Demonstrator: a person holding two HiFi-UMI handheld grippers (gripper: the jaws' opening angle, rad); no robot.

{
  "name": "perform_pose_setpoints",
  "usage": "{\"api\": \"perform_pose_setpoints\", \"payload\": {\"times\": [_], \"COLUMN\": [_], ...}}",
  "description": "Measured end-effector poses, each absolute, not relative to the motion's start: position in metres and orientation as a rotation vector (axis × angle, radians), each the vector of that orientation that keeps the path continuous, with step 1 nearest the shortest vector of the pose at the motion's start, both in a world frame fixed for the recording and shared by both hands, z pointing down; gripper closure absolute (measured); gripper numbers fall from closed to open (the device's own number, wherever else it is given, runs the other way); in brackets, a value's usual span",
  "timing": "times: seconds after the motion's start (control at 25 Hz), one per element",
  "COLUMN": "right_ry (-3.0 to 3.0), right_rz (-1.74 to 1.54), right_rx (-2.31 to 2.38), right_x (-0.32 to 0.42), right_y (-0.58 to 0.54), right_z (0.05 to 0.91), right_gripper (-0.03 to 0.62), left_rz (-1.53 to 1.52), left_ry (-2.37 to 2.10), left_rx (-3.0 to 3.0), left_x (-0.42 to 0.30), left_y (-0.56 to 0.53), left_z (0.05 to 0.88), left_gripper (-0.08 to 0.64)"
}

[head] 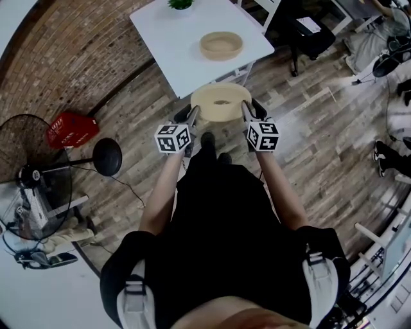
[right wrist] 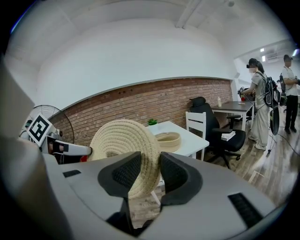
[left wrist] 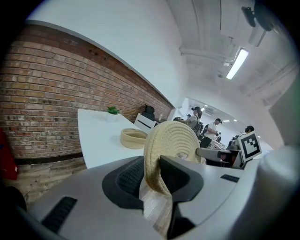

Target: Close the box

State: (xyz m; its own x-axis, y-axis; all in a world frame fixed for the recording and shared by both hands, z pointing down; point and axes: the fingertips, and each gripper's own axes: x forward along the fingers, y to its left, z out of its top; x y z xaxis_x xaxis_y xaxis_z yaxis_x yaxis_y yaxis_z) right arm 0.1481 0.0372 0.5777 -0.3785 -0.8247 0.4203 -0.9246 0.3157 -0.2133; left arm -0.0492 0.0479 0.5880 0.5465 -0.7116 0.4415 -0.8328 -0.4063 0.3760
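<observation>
Arms reach forward in the head view, left gripper and right gripper clamped on opposite rims of the lid, near the white desk carrying the box, above plank floor; left gripper view shows a brick wall; right gripper view, a chair beside the desk.

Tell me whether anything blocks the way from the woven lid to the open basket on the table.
Nothing visible does. The left claw and right claw grip the lid; only bare white table lies before the basket. The plant stands beyond it.
</observation>
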Motion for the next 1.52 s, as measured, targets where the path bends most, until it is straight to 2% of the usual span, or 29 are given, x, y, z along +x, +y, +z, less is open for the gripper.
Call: {"api": "perform_pose_setpoints", "payload": {"times": [0.44,1.52], "right_ry": [-2.369,-2.2], "right_rz": [0.63,0.709], "right_rx": [1.619,1.607], "right_x": [0.153,0.149], "right_y": [-0.012,-0.229], "right_z": [0.582,0.641], "right_gripper": [0.462,0.462], "left_rz": [0.254,0.293], "left_ry": [-1.225,-1.1], "left_rx": [2.222,2.124], "left_x": [-0.044,-0.046], "left_y": [-0.008,-0.215], "left_z": [0.597,0.665], "left_gripper": [0.44,0.44]}}
